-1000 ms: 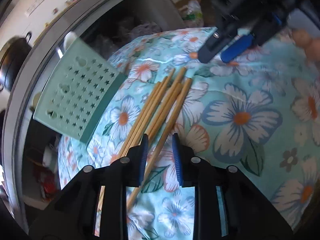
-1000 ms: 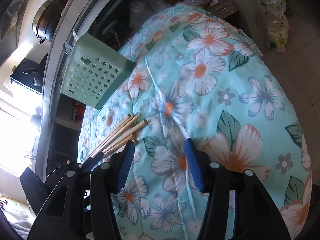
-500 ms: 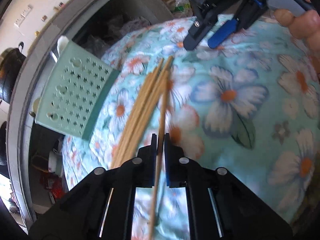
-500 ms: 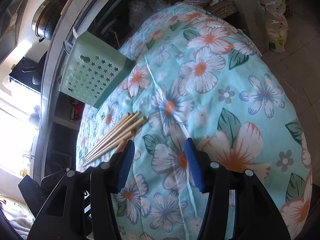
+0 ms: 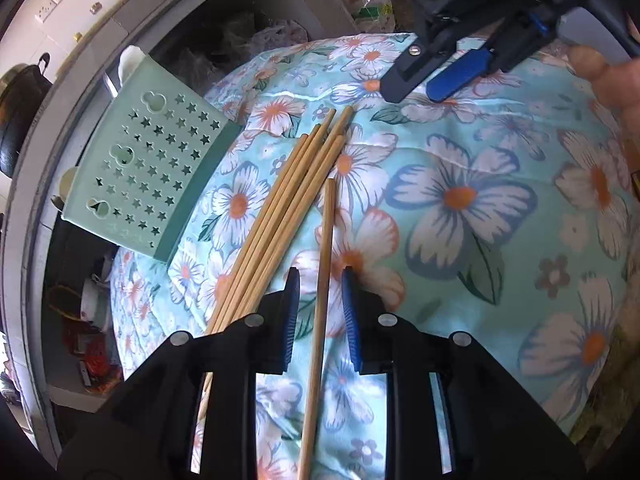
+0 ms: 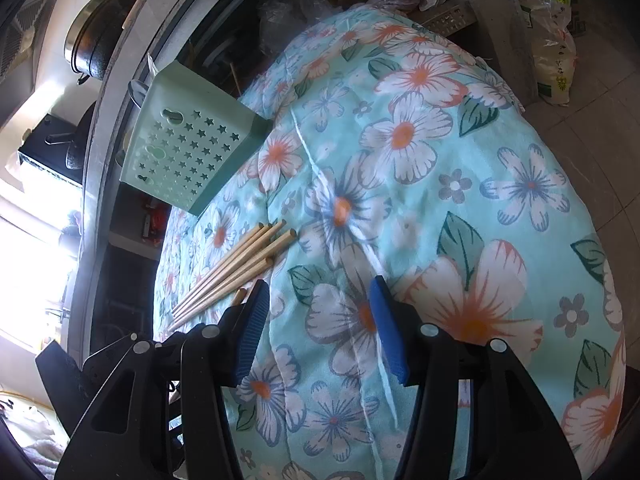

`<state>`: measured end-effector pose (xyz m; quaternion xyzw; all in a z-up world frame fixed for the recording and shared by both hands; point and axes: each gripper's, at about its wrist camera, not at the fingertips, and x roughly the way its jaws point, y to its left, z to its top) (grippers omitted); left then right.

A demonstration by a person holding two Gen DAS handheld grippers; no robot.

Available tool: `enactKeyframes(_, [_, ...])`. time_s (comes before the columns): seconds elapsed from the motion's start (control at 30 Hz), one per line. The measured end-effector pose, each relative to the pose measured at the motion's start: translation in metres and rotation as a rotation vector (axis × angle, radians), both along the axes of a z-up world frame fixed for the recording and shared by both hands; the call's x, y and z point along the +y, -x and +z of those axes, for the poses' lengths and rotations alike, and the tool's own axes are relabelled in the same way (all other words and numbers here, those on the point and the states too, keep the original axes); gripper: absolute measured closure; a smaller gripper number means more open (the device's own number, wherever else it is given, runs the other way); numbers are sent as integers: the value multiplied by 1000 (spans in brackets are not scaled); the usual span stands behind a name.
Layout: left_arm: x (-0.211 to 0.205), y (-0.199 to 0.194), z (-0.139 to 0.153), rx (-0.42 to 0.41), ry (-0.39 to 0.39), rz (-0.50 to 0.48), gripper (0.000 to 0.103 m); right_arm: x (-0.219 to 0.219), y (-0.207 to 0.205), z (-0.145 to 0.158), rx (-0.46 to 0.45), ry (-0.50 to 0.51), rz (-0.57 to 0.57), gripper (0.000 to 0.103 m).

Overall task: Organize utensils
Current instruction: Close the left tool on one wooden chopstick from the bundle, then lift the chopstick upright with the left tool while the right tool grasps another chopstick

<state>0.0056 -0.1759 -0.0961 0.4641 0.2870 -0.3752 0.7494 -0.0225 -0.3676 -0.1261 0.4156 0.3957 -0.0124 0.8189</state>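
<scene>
Several wooden chopsticks (image 5: 288,200) lie in a loose bundle on the floral tablecloth (image 5: 460,200). One single chopstick (image 5: 326,240) sits apart from them, running between the blue pads of my left gripper (image 5: 320,280). Its jaws are opening and the pads no longer press the stick. A mint-green utensil holder (image 5: 148,168) with star-shaped holes lies on its side at the table's far left edge. My right gripper (image 6: 318,292) hovers open over the cloth with nothing between its fingers. The chopstick (image 6: 240,268) tips are just left of it, and the holder (image 6: 188,152) is beyond.
A black pot (image 6: 100,40) stands on the grey counter behind the table. Plastic bags (image 6: 552,40) sit on the floor past the far right edge. A person's fingers (image 5: 608,76) hold the right gripper (image 5: 432,80) at the top right. The cloth drops off on all sides.
The left gripper shut on one chopstick and swung it away from the bundle, then opened again, leaving it lying between the pads. The right gripper has stayed where it was.
</scene>
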Motion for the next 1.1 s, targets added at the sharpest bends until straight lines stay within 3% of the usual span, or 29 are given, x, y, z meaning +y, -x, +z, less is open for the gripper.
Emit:
enactKeyframes(0.33, [-7,-22,-3,134,54,88,85,2,0,0,2,-1,0,52])
enactKeyframes(0.47, [-6,-27,-1,195,82,118,90,3,1,0,5,-6,-2,52])
enactKeyframes(0.73, [-4,-24,5,213,89,121,99,3,1,1,5,-9,-2,51])
enactKeyframes(0.93, [12,-30,24,259,161,177,99,4,2,7,-13,-25,4,52])
enactKeyframes(1.1, [30,-36,47,268,261,234,99,9,-3,13,-56,-100,37,52])
